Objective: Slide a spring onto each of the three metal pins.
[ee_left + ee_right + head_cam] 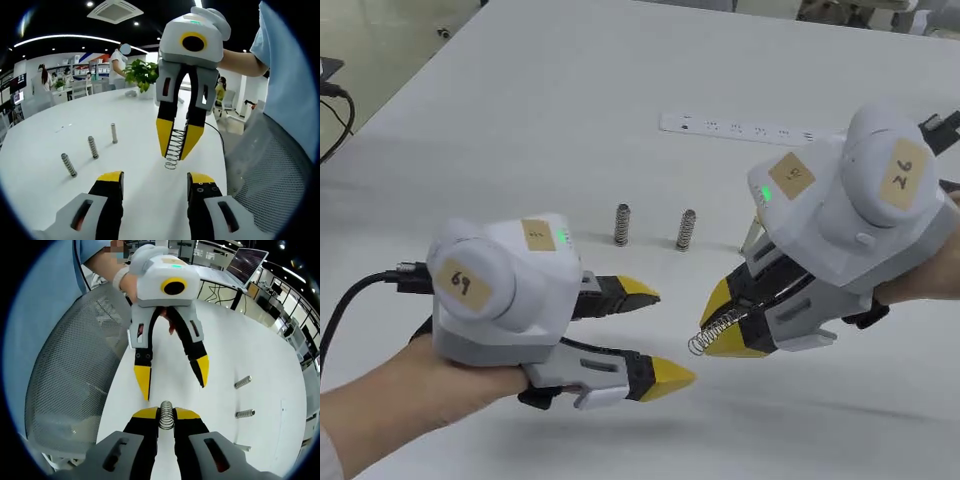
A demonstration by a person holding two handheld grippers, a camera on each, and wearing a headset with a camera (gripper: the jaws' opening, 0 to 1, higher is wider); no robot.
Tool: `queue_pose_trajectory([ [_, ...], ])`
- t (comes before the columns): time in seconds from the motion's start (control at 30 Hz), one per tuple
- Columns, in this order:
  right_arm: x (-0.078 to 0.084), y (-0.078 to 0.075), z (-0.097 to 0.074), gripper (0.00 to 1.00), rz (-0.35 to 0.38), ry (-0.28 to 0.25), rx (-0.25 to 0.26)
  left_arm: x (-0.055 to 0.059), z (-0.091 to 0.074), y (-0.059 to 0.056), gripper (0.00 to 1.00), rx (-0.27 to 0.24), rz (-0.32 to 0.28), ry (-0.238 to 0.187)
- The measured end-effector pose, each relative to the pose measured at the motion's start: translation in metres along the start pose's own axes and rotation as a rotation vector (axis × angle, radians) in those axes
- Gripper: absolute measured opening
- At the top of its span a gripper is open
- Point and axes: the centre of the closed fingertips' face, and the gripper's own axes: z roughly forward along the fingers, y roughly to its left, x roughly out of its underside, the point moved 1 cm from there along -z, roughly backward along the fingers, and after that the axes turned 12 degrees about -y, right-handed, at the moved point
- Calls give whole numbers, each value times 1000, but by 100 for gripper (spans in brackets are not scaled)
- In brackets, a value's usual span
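Over table [520, 120], right claw [720, 322] pinching spring [710, 335], left claw [668, 334] spread

A white power strip [750, 128] lies on the white table [520, 120].

Each unit, the left gripper [668, 334] and the right gripper [718, 325], has a rounded white-grey housing [505, 290] behind the claw. The jaws are black with yellow wedge tips [672, 373]; grey covers at the jaw roots carry orange-red slots [83, 220]. A green indicator light [562, 237] sits just behind the jaw roots. Tan stickers at the rear read "69" [463, 284] on the left unit and "26" [903, 174] on the right. A black cable [355, 295] exits the rear of the left housing. The person wears a light blue sleeve [282, 60].
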Motion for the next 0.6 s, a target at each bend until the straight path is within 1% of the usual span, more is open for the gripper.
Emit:
queue_pose_trajectory([
  [0.03,0,0,0,8,1,0,0,-1,-2,4,53,-22,-4,-7],
  [0.1,0,-1,0,8,-1,2,2,1,-5,9,62,-54,-16,-4],
  [0.17,0,-2,0,8,-1,2,2,1,-8,14,66,-78,-16,-6],
  [0.2,0,-2,0,8,-1,3,3,1,-9,16,71,-93,-20,-7],
  [0.27,1,-3,-1,8,0,5,3,0,-11,22,82,-134,-24,-13],
  [0.3,1,-4,-1,8,0,5,4,1,-12,25,90,-155,-29,-7],
  [0.33,2,-4,-1,8,1,7,3,1,-13,27,94,-172,-39,-6],
  [0.37,3,-4,-1,8,0,11,2,1,-15,29,97,-179,-46,-11],
  [0.47,4,-5,0,8,0,14,-1,1,-18,32,98,-193,-63,-19],
  [0.6,3,-7,0,8,-1,14,-1,2,-20,34,98,-205,-65,-19],
])
